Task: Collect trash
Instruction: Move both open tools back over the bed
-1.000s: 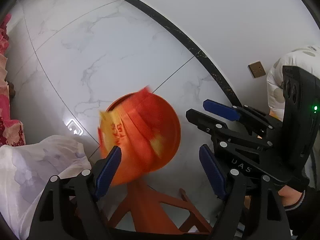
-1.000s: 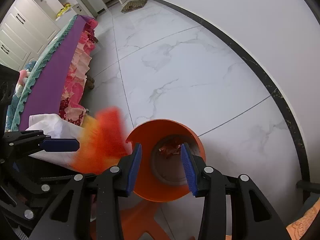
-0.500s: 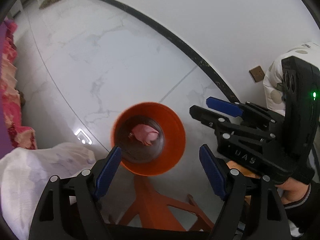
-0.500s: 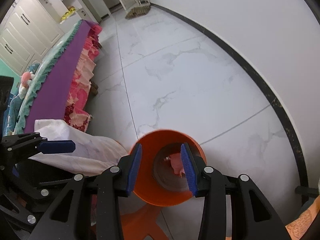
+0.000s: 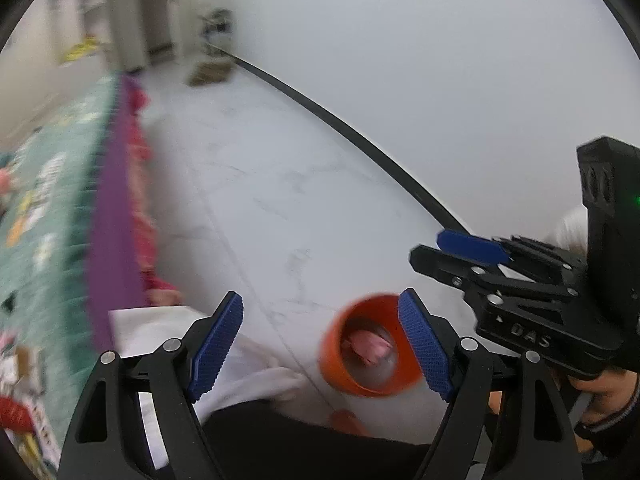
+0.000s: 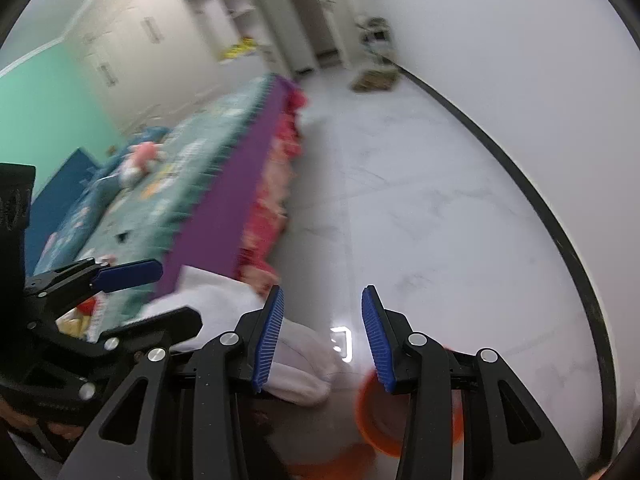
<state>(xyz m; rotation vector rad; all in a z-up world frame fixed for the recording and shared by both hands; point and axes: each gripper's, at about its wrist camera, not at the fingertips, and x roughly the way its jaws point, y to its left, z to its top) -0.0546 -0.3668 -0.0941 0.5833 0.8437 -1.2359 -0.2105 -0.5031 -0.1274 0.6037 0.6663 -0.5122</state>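
Both views are now taking in the bed (image 6: pixel 168 184) and floor (image 5: pixel 280 208), where a second ago the bin (image 5: pixel 370 346) was filling them. The left gripper (image 5: pixel 320 344) is standing spread and empty, the right gripper (image 6: pixel 322 336) half-spread and empty. Pink trash (image 5: pixel 370 348) is lying in the bin, so this drop looks done.

Wrapper (image 5: pixel 370 350) inside bin (image 5: pixel 340 372)

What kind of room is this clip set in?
Most likely a bedroom: a bed with a teal patterned cover and a soft toy on it, white built-in wardrobes behind, and a marble-tiled floor.
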